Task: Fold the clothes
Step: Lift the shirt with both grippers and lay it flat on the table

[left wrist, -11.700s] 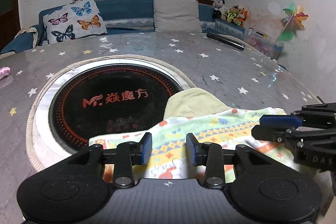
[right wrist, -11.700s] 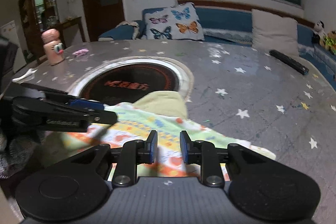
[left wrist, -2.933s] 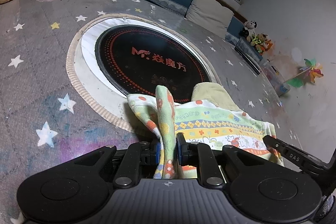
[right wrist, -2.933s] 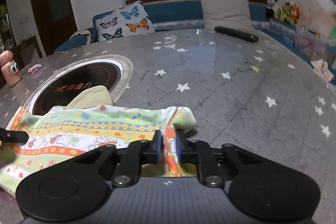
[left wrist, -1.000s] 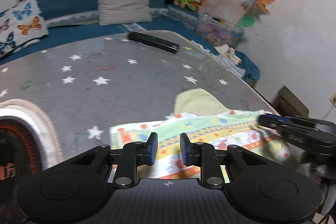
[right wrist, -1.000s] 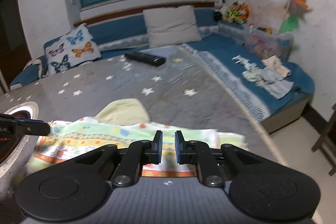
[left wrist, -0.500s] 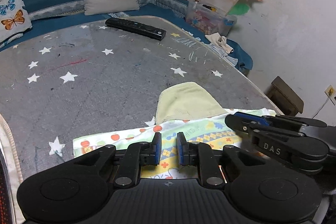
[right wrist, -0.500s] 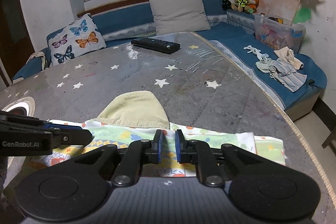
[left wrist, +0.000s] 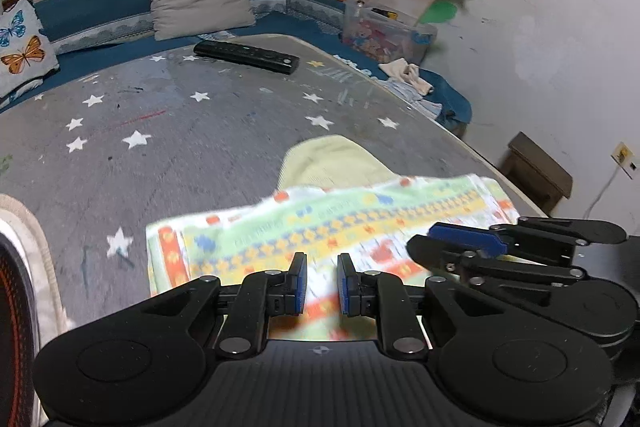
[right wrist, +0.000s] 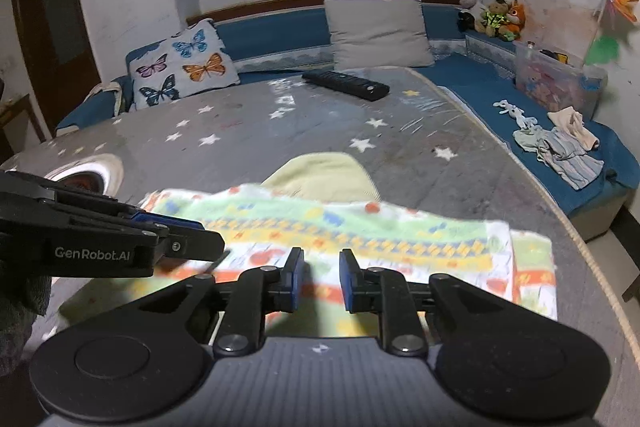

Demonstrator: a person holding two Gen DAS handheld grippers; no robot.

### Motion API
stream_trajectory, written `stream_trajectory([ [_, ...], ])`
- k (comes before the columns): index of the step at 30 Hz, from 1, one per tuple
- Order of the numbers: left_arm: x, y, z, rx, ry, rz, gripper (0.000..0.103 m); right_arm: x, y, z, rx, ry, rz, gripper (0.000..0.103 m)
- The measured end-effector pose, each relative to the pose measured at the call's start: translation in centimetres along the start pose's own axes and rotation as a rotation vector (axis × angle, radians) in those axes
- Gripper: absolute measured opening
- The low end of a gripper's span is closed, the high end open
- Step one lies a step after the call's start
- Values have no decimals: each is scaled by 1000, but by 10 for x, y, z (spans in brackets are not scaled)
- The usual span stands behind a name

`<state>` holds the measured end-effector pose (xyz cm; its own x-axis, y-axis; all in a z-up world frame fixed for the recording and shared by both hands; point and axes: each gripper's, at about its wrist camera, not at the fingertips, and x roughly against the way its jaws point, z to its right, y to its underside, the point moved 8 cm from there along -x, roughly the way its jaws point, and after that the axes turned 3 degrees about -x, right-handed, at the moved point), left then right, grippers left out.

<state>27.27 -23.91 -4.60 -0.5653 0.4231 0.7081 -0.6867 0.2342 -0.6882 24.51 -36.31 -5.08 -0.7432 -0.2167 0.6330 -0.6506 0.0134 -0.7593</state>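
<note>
A small patterned garment (left wrist: pixel 320 223) with green, yellow and orange bands lies flat on the grey star-print table near its right edge; its pale yellow part (left wrist: pixel 324 163) sticks out at the far side. It also shows in the right wrist view (right wrist: pixel 360 235). My left gripper (left wrist: pixel 322 283) is open and empty just above the garment's near edge. My right gripper (right wrist: pixel 320 281) is open and empty over the near edge too. Each gripper shows in the other's view, the right one (left wrist: pixel 460 241) to the right, the left one (right wrist: pixel 176 231) to the left.
A black remote (right wrist: pixel 346 85) lies at the table's far side. A round hotplate with a woven rim (right wrist: pixel 90 169) sits to the left. The table edge (right wrist: pixel 576 239) runs close on the right. A blue sofa with cushions (right wrist: pixel 376 31) and loose clothes (right wrist: pixel 560 147) stands behind.
Both grippers were shut on the garment's edge and dragged it right across the table; now both have opened, let go, and lifted slightly. The garment lies flat.
</note>
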Motion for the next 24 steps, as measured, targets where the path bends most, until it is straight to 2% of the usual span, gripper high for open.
stream_trajectory([
  [5, 20, 18, 10, -13, 7, 15, 18, 21, 18, -11, 14, -6, -2, 19],
  [8, 30, 30, 15, -27, -2, 21, 18, 32, 30, -18, 35, -6, -2, 26],
  [15, 44, 54, 16, -21, -10, 24, 18, 58, 57, -26, 59, -5, 1, 27],
  [20, 53, 62, 11, 12, -11, 31, 18, 71, 50, -5, 4, 40, 51, 28],
  [24, 58, 67, 5, 36, -20, 29, 21, 66, 53, 21, -50, 111, 37, 29],
])
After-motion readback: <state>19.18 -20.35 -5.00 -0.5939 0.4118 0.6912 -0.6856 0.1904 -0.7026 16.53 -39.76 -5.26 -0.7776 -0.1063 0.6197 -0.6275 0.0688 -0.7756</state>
